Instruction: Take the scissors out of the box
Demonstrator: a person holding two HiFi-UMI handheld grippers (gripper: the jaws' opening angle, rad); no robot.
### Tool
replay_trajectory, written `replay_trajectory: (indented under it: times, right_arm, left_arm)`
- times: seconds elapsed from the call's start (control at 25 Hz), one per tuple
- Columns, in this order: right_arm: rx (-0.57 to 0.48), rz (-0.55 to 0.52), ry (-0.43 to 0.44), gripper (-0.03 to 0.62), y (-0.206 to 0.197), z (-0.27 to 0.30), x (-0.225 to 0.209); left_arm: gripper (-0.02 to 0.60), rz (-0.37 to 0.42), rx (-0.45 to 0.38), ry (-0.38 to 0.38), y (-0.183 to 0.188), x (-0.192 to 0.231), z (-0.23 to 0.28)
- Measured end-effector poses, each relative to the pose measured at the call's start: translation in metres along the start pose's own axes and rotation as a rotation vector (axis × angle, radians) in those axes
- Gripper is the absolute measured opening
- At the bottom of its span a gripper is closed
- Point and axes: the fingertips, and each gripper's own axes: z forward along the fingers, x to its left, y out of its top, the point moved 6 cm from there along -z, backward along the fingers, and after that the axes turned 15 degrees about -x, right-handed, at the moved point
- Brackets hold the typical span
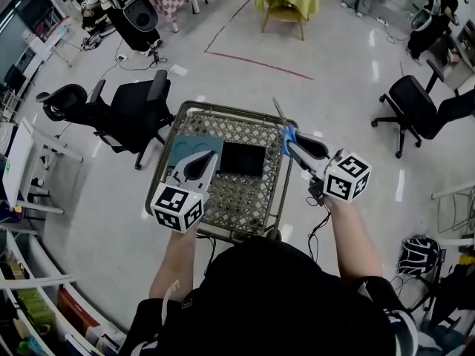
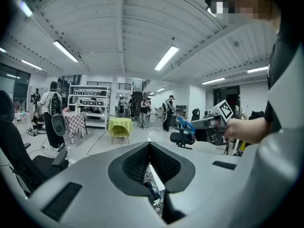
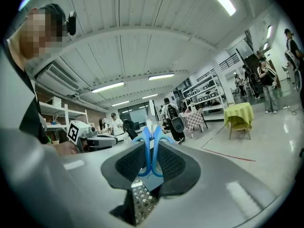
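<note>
My right claw [image 1: 295, 148] is clamped on the blue handle loops of the scissors [image 3: 152, 148]. The pads press on the loops from both sides, and the blades stick out ahead of the claw, closed together. In the head view the scissors sit over the far right corner of the box [image 1: 230, 114], and from the open room behind them in the right gripper view I judge they are above the rim rather than down inside. To finish this step well, I should carry them outward past the right edge with the wrist steady. I hold only the loops, so the long blades could swing or slip if I jerk. The tips should not catch the wire mesh and should point away from my other hand. My left claw [image 1: 197, 166] is narrow, its pads meeting at the tip with nothing between them. It hangs over the near left part of the box, and I would leave it there, out of the blades' path. The box is a metal mesh basket with a lattice floor. In it I see a teal flat piece [image 1: 194, 150] at the far left and a black flat rectangle [image 1: 242, 159] just beside it. What those two are I cannot tell.
</note>
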Motion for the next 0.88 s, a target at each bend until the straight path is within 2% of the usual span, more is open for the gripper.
replay_trajectory:
  times: [0.16, 0.52, 0.88]
  right_arm:
    - [-0.079, 0.018, -0.013, 0.098, 0.011, -0.024, 0.0]
    - [-0.176, 0.022, -0.107, 0.098, 0.021, -0.068, -0.011]
    - [-0.262, -0.096, -0.025, 0.098, 0.07, -0.051, 0.011]
  left_arm:
    - [0.006, 0.009, -0.008, 0.01, 0.003, 0.001, 0.0]
    - [0.006, 0.03, -0.027, 0.03, 0.01, 0.004, -0.005]
    - [0.006, 0.036, -0.067, -0.006, 0.034, -0.003, -0.003]
